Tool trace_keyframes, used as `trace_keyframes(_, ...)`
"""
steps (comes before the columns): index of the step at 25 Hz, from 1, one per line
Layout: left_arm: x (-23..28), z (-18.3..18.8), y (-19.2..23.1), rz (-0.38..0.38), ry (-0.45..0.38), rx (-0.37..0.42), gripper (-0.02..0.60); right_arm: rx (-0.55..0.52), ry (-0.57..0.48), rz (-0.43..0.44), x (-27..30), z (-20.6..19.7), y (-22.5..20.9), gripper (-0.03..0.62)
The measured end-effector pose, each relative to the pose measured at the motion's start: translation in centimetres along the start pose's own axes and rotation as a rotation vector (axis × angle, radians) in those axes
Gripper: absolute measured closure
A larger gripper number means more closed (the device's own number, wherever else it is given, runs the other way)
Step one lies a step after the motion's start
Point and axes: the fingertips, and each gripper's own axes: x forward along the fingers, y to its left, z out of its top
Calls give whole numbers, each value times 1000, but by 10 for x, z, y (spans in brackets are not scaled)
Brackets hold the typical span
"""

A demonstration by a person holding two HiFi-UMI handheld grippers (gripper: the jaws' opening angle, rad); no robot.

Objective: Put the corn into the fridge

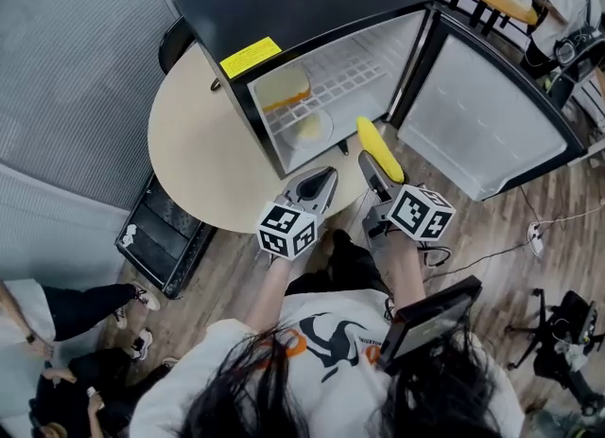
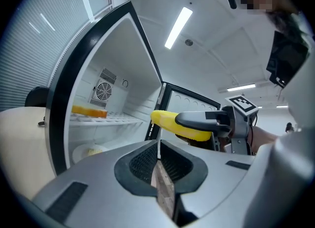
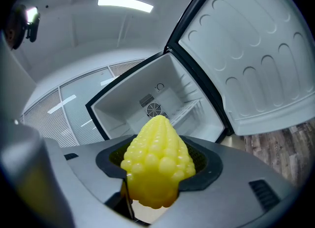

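Note:
A yellow corn cob (image 1: 379, 149) (image 3: 156, 160) (image 2: 170, 123) is clamped lengthwise in my right gripper (image 1: 371, 169) (image 3: 157, 173), its tip pointing at the open small black fridge (image 1: 312, 10) (image 3: 147, 99) (image 2: 93, 104). The cob hangs just outside the fridge's lower front edge. My left gripper (image 1: 319, 183) (image 2: 158, 160) sits beside it on the left, jaws together with nothing between them. The fridge door (image 1: 482, 114) (image 3: 246, 49) stands swung wide to the right.
Inside the fridge, an orange and cream block (image 1: 284, 89) (image 2: 89, 111) lies on the wire shelf (image 1: 336, 81), and a plate (image 1: 310, 128) (image 2: 91, 150) with pale food sits on the floor below. The fridge stands on a round beige table (image 1: 194, 157). Cables (image 1: 492, 247) run across the wooden floor at right.

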Motion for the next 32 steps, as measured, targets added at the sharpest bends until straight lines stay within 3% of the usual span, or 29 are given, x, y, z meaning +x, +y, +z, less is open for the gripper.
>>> trace_keyframes(13,50,18,32,93,-39,-36,566,-317,153,75,112,57,-30,335)
trace_keyframes(24,59,22,58,182,-51,-52,566,-708,352,106,211,67,-46,335)
trace_keyframes(32,55,23,65,202,-47,-47,566,-973,467,185,246,65,-42,335)
